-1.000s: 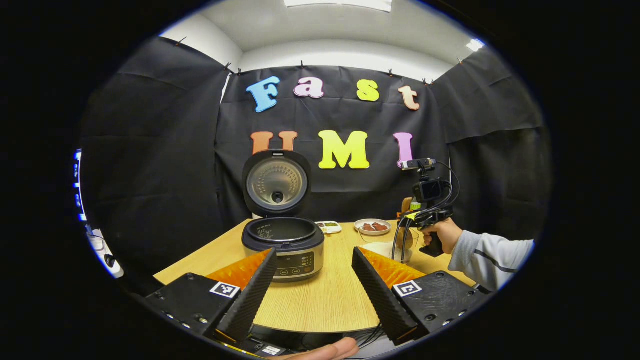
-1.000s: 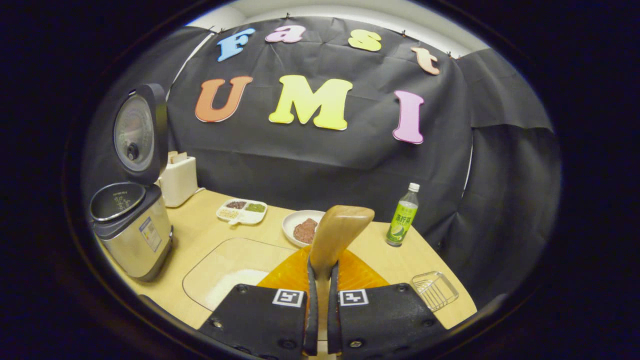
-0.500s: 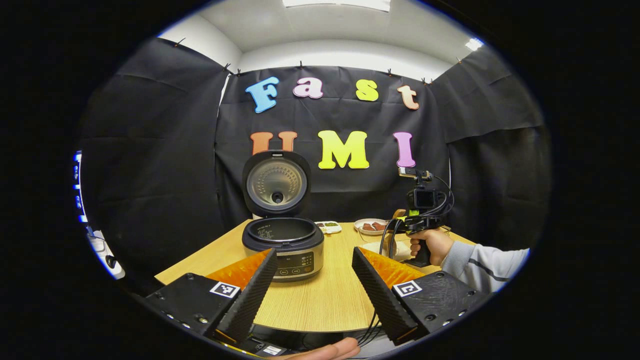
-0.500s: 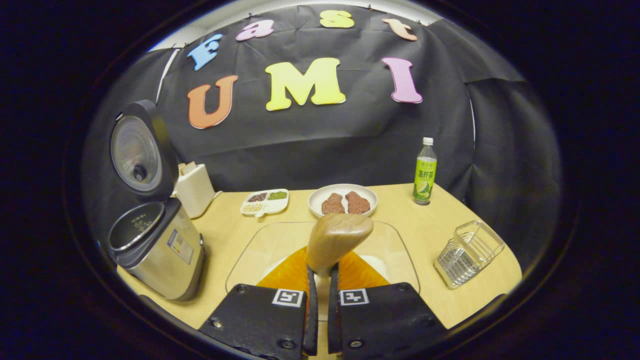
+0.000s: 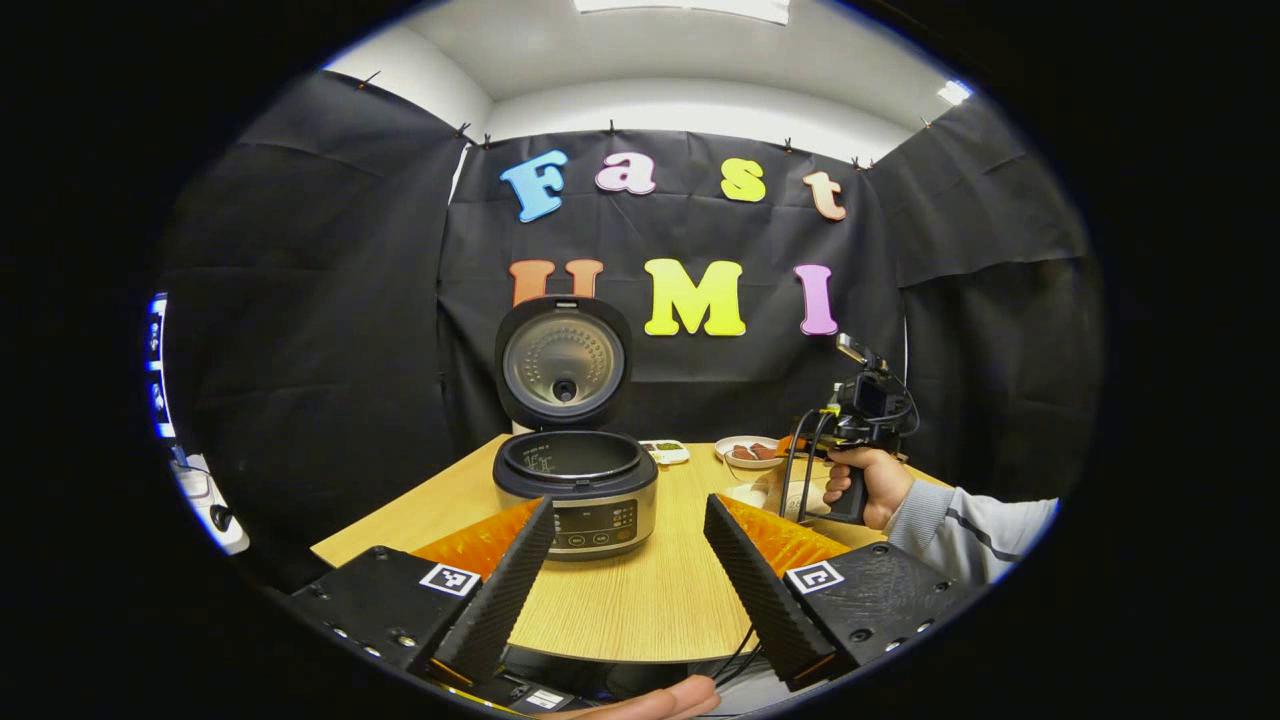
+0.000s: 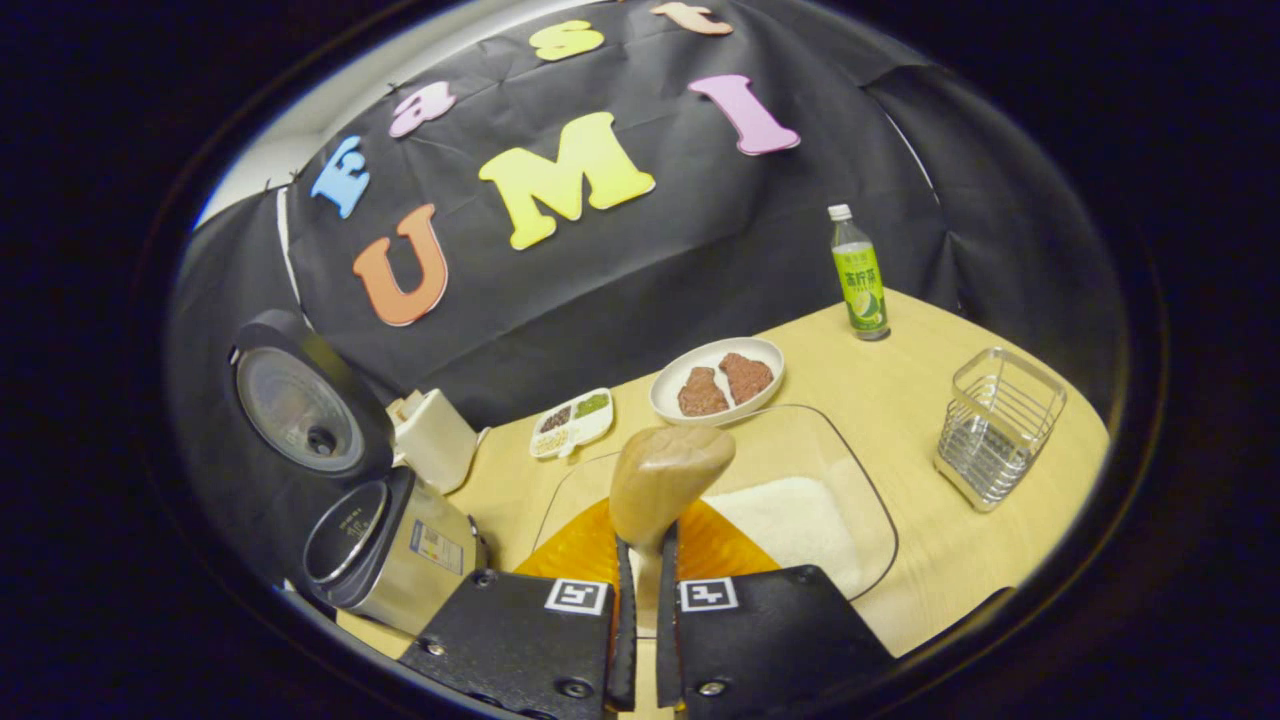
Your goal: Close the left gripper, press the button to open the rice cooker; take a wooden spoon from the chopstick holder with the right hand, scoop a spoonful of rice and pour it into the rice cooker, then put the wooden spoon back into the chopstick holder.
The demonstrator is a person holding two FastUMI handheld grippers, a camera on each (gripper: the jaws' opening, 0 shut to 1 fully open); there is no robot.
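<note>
Evidently ready to scoop, the right tongs [image 6: 640,560] pinched the wooden spoon [image 6: 665,480] over the rice [image 6: 790,520]; the left tongs [image 5: 625,560] waited wide apart and empty before the open rice cooker [image 5: 575,480].

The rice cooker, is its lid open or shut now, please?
Open: the rice cooker's lid stands upright, and the inner pot's rim shows.

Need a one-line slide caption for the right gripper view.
Right gripper holds the wooden spoon above the glass dish of rice, open rice cooker at left.
</note>
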